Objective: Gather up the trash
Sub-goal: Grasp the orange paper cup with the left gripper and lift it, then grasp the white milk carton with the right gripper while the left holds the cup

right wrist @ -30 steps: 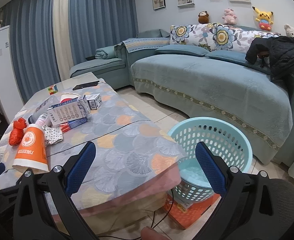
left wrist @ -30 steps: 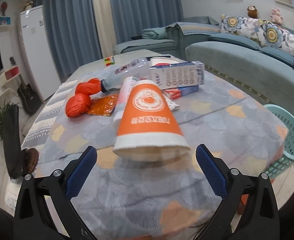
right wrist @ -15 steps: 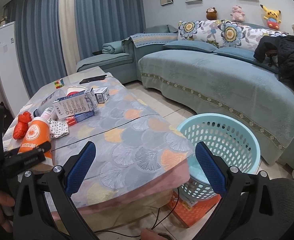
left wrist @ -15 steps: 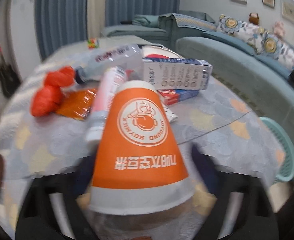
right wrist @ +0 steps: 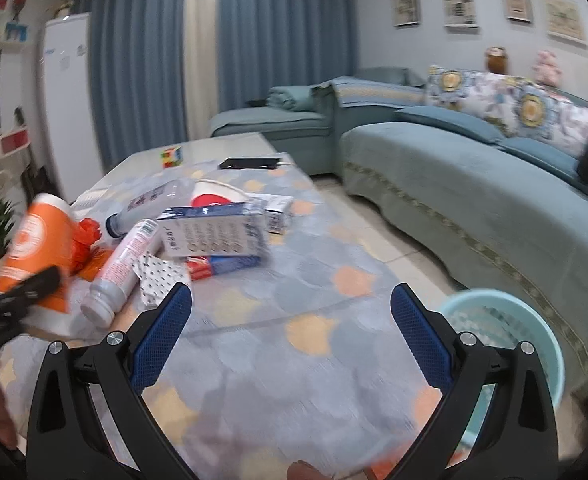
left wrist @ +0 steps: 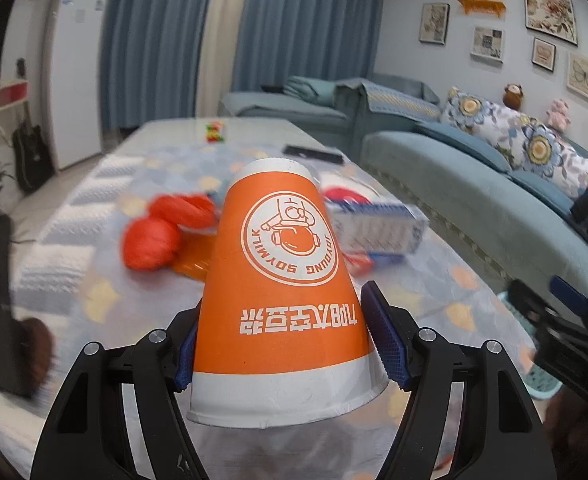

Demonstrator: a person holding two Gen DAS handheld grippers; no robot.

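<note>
My left gripper is shut on an upside-down orange paper cup and holds it above the table; the cup also shows at the left of the right wrist view. My right gripper is open and empty over the table's near edge. Trash lies on the table: a white bottle, a blue-and-white carton, a clear plastic bottle, an orange plastic bag and a spotted wrapper.
A light-blue laundry basket stands on the floor right of the table. A teal sofa runs along the right. A phone and a puzzle cube lie at the table's far end.
My left gripper closed on the orange cup and lifted it off the table. My right gripper swung left, from over the basket toward the trash pile.
</note>
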